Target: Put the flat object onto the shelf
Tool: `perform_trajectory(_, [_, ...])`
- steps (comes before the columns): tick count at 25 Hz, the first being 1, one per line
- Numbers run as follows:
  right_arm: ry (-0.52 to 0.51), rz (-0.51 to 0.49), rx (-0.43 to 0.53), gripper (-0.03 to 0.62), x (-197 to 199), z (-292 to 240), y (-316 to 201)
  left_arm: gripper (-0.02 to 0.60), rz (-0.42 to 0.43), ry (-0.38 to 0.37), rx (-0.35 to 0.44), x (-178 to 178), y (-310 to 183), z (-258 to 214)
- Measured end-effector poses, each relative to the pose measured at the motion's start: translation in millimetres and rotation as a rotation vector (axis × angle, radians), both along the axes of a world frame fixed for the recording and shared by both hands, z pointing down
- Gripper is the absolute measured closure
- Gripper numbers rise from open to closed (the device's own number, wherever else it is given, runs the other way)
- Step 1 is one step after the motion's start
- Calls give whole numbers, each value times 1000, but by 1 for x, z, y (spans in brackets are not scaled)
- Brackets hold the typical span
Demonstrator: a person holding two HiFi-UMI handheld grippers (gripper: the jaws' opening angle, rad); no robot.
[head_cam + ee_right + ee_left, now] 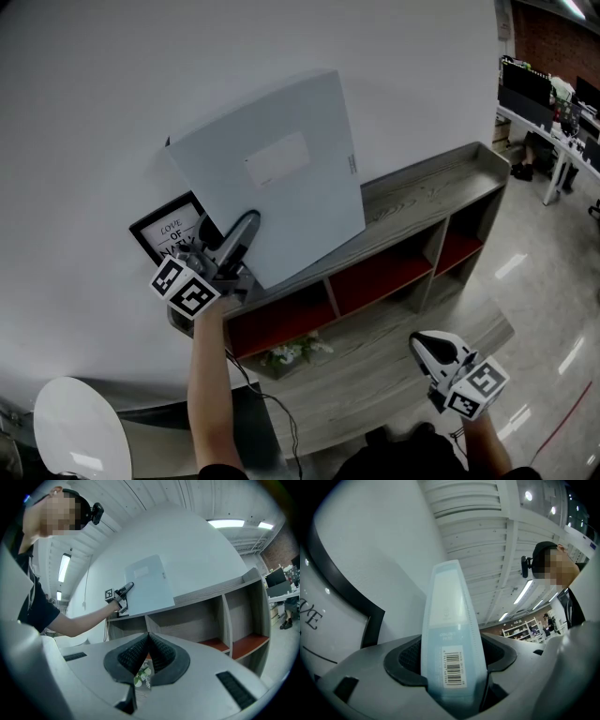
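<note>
1. the pale blue folder (272, 169) stands on the top board of the shelf (441, 192), tilted, with its back leaning against the white wall (94, 94).
2. the left gripper (236, 246) is at the folder's lower left corner. in the left gripper view the folder's barcoded spine fills the space between the jaws, which stand wide with a pad against each side of it.
3. a black picture frame (171, 230) stands on the same board against the wall, just beside that gripper.
4. the right gripper (427, 349) hangs low in front of the shelf, well apart from the folder. its jaws are closed together with nothing between them.
5. a small green plant (295, 350) sits lower down in the shelf.
</note>
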State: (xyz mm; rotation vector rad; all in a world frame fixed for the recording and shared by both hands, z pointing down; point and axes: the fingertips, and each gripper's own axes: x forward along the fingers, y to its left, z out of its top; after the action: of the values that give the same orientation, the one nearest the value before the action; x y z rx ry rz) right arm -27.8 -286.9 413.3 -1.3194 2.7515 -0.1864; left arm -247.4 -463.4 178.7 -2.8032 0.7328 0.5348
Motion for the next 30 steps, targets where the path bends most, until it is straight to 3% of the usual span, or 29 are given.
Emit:
perform_trajectory(10, [3, -13, -7, 581, -6, 1, 0, 216, -83, 6, 13, -4, -1, -1])
perform_trajectory(30, [-12, -15, -17, 581, -4, 3, 0, 179, -151, -7, 28, -7, 0, -2])
